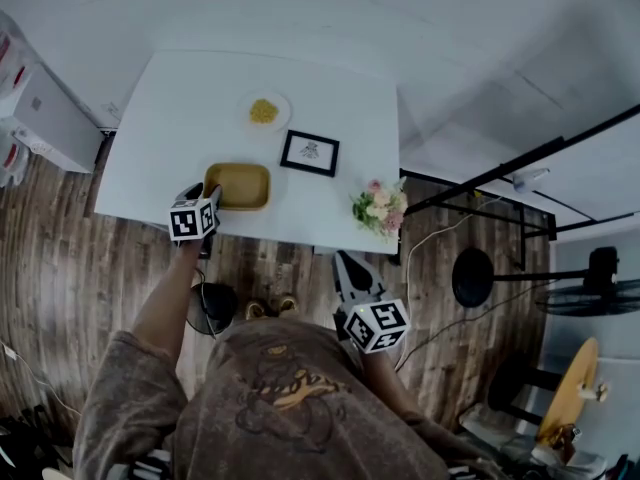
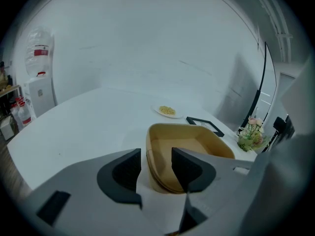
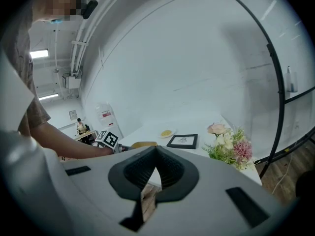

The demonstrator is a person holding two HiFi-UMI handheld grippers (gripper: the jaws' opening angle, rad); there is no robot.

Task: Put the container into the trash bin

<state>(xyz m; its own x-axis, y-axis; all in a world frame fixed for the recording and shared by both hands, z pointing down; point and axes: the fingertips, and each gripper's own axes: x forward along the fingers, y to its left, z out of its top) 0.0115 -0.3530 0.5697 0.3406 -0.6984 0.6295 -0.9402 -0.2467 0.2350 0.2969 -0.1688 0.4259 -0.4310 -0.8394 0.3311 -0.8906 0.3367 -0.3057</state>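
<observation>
We find the left gripper (image 2: 155, 168) with its jaws spread. The near corner wall of the container (image 2: 192, 146) stands between them, one pad outside and one inside. A strip of white table (image 1: 170, 118) shows between the outer pad and the wall, so nothing is clamped. The right gripper (image 3: 156, 154) hangs off the table's near edge, at 5 o'clock from the left one in the head view. Its jaws are pressed together and hold nothing.

We can read no writing. The fiducial squares on the cubes carry only black-and-white patterns, and the red label on the water bottle (image 2: 39, 53) is too blurred.

The container sits upright near the table's front edge, mouth up. In the head view its long axis runs from 9 to 3 o'clock. It is a shallow mustard-tan tray, rectangular with rounded corners, and empty.

A picture frame (image 1: 309, 153) lies at 2 o'clock from it. A plate (image 1: 265, 111) of yellow food is at 12, and flowers (image 1: 380, 208) are at 4.
</observation>
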